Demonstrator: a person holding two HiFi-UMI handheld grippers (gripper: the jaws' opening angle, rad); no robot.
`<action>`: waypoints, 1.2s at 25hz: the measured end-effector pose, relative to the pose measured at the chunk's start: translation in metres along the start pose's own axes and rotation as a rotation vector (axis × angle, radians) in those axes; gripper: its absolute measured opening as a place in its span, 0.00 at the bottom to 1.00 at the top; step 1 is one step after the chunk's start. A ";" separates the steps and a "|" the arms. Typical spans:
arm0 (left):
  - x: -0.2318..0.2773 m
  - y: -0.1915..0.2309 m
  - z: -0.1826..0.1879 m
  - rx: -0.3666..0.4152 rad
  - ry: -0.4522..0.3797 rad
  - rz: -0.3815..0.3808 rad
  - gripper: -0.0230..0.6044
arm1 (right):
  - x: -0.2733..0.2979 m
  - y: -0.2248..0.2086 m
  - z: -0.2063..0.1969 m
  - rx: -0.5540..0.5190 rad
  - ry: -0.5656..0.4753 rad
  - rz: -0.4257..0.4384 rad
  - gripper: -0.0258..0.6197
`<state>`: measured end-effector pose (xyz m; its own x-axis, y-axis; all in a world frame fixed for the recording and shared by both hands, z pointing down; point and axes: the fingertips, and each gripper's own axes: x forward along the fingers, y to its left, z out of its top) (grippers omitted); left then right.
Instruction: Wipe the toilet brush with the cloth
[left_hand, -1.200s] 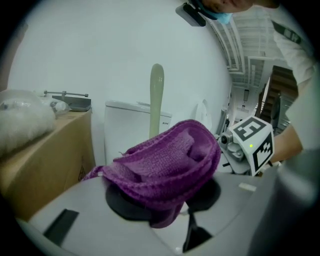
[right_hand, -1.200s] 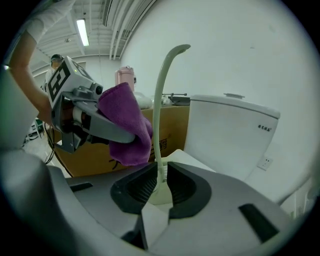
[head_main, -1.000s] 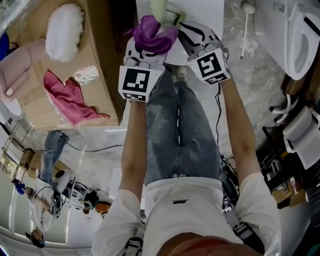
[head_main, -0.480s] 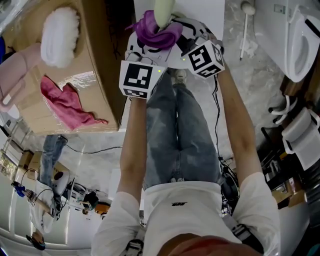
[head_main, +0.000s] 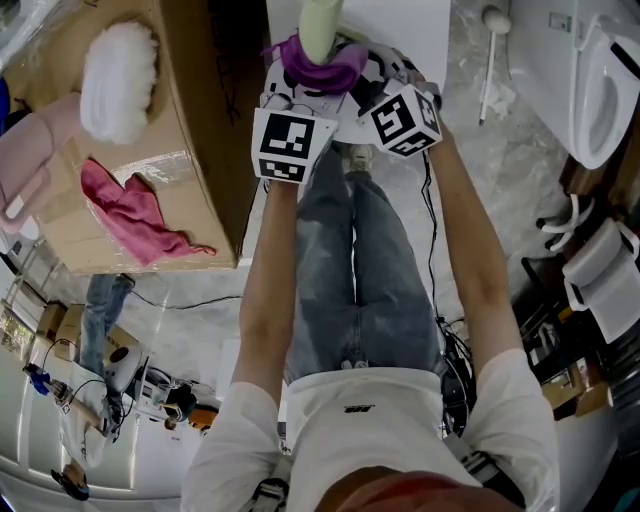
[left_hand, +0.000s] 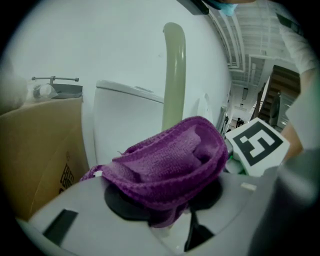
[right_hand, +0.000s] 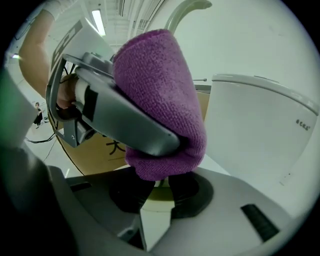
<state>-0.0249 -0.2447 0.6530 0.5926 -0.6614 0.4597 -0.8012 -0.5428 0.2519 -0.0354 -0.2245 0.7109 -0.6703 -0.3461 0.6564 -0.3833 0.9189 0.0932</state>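
**Wiping stage, cloth on the shaft.** The left gripper (left_hand: 167, 200) stands wide, its jaws having just been opening, with the purple terry cloth (left_hand: 170, 160) bunched between them. The cloth is folded round the shaft of the pale green plastic toilet brush (left_hand: 173, 75). The bundle fills the gap, so the grip reads as eased rather than let go. The right gripper (right_hand: 160, 192) is clamped narrow on the lower part of the brush, with pale green showing between its dark pads. It carries the brush upright just beside the left gripper, raised in front of the person; the bristles cannot be made out. The step in hand is judged to be a pass of the cloth along the shaft. The next move calls for the right gripper to steady the brush while the left firms up on the cloth and slides or twists it, keeping the fold from slipping off. Room, from the left:
- a brown cardboard box (head_main: 200, 130) bearing a white fluffy pad (head_main: 118, 65) and a crumpled pink rag (head_main: 135, 210);
- a white flat-topped fixture (head_main: 400, 25) beyond the grippers;
- a pale marbled floor (head_main: 500, 170) with a white long-handled tool (head_main: 490, 45) lying on it;
- a white toilet bowl (head_main: 600, 85) at far right.
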 end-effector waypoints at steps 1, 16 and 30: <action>0.003 0.000 -0.003 0.002 0.007 0.000 0.33 | 0.000 0.000 -0.001 -0.001 -0.003 0.000 0.16; -0.002 -0.002 0.017 0.052 -0.002 0.009 0.23 | 0.002 0.000 -0.004 -0.063 0.020 0.013 0.14; -0.034 -0.011 0.098 0.037 -0.069 -0.042 0.23 | 0.001 -0.002 -0.003 -0.063 0.040 0.015 0.14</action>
<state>-0.0280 -0.2671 0.5508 0.6312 -0.6709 0.3892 -0.7725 -0.5890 0.2375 -0.0336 -0.2257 0.7140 -0.6490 -0.3256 0.6876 -0.3315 0.9345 0.1295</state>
